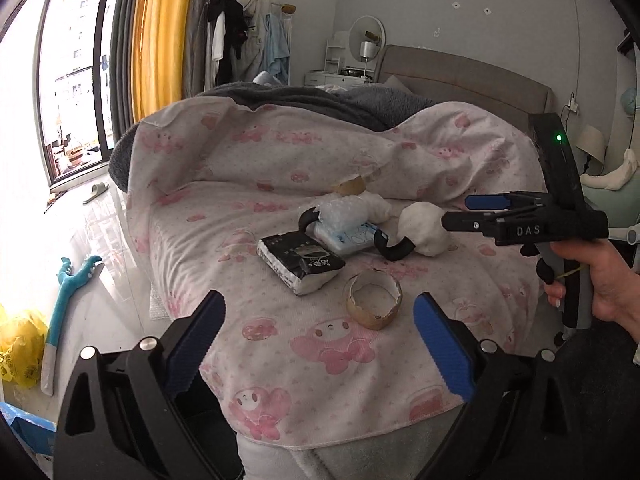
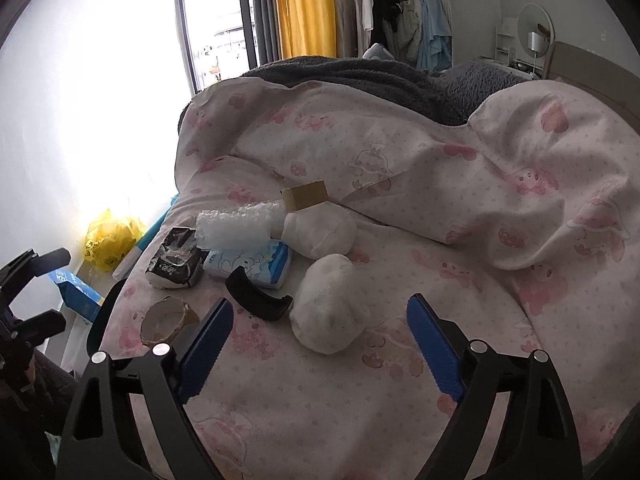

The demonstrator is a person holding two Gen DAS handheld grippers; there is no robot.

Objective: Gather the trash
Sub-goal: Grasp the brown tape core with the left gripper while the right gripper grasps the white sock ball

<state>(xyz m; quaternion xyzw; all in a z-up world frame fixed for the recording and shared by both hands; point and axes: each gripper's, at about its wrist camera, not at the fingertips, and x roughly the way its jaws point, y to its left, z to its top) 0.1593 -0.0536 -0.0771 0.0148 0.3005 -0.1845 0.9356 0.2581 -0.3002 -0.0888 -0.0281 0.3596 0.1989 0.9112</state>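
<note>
Trash (image 1: 300,262) mid-frame on bed (image 1: 320,380) | tape core (image 1: 374,300) nearest | left gripper (image 1: 320,344) jaws wide, empty | right gripper (image 2: 320,344) jaws wide, empty

The left gripper (image 1: 318,338) is pointing forward and downward, its blue fingers (image 1: 196,344) standing wide apart with nothing pressed between them. The right gripper (image 2: 320,344) is tilting downward too, its jaws spread and empty. A person's right hand (image 1: 596,276) is gripping the handle of that gripper, fingers curling around its trigger.
</note>
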